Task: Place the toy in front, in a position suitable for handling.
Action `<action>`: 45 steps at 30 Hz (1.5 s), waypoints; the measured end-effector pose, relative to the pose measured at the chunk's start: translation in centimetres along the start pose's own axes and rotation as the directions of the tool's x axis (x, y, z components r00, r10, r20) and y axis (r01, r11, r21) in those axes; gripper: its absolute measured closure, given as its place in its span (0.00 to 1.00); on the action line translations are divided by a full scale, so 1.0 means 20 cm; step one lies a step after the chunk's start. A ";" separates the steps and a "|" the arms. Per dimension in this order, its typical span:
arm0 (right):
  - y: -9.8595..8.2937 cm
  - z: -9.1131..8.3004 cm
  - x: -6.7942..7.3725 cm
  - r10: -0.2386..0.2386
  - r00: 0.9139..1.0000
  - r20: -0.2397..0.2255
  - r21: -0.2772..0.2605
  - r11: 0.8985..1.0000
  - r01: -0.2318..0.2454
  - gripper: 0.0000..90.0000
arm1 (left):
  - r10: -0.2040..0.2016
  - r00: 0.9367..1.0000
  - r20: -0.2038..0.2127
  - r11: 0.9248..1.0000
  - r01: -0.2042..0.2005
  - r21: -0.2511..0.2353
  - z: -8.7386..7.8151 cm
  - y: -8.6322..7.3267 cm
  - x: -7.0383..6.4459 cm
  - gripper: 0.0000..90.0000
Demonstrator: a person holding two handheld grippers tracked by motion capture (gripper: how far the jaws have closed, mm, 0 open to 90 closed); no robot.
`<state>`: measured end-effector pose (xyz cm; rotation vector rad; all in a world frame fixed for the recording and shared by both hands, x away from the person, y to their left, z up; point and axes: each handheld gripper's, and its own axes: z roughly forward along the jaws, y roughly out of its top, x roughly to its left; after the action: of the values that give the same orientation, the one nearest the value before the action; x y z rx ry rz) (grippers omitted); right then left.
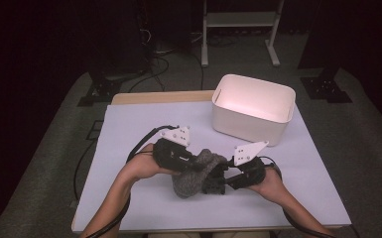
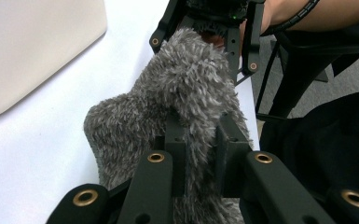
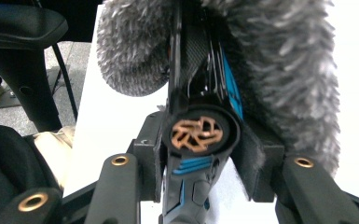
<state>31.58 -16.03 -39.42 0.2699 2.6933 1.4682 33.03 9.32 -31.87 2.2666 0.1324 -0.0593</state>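
Grey fuzzy cloth [image 1: 194,172] sits bunched between the two claws near the front middle of the counter [image 1: 129,129] — the left claw [image 2: 200,156] is clamped on a fold of it, fibres squeezed between its jaws. The right claw [image 3: 200,163] is closed on a black-and-blue tool [image 3: 200,135], with the cloth draped over the tool's far end. A white bin [image 1: 253,109] stands well apart at the back right.
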 end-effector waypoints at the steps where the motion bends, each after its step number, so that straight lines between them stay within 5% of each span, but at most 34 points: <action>1: 0.00 0.00 0.00 -0.004 1.000 -0.001 0.002 1.000 0.004 0.63 | 0.003 1.000 0.001 1.000 -0.003 0.002 0.00 0.00 0.00 0.87; 13: 0.02 0.01 0.02 -0.039 0.999 0.018 0.012 0.999 0.038 0.64 | 0.051 0.998 0.023 0.998 -0.052 0.026 0.06 0.14 -0.02 0.88; 19: 0.01 -0.02 0.01 -0.004 1.000 -0.006 -0.020 1.000 0.004 0.63 | 0.062 0.997 0.040 0.998 -0.063 0.019 0.10 0.17 -0.03 0.88; 24: 0.02 -0.02 0.01 -0.022 1.000 0.006 -0.013 1.000 0.022 0.64 | 0.061 0.997 0.038 0.998 -0.062 0.017 0.10 0.18 -0.02 0.87; 29: 0.02 -0.03 0.01 -0.013 1.000 0.012 -0.004 1.000 0.013 0.64 | 0.041 0.999 0.026 0.999 -0.041 -0.001 0.07 0.11 0.00 0.86; 33: 0.02 -0.03 0.01 0.000 1.000 0.016 -0.003 1.000 0.000 0.64 | -0.004 0.999 0.045 0.997 0.007 -0.075 0.05 0.01 0.02 0.86; 42: 0.11 0.04 0.01 -0.021 1.000 0.003 0.132 0.991 0.020 0.57 | -0.031 0.998 0.053 0.993 0.037 -0.109 0.01 -0.07 0.02 0.86; 45: 0.10 0.07 0.02 -0.022 1.000 -0.001 0.148 0.989 0.022 0.62 | -0.031 0.997 0.072 0.992 0.040 -0.118 0.01 -0.08 0.03 0.86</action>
<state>31.56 -13.70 -38.56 0.2469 2.7996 1.2632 33.36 10.21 -33.18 2.1403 0.1355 -0.1456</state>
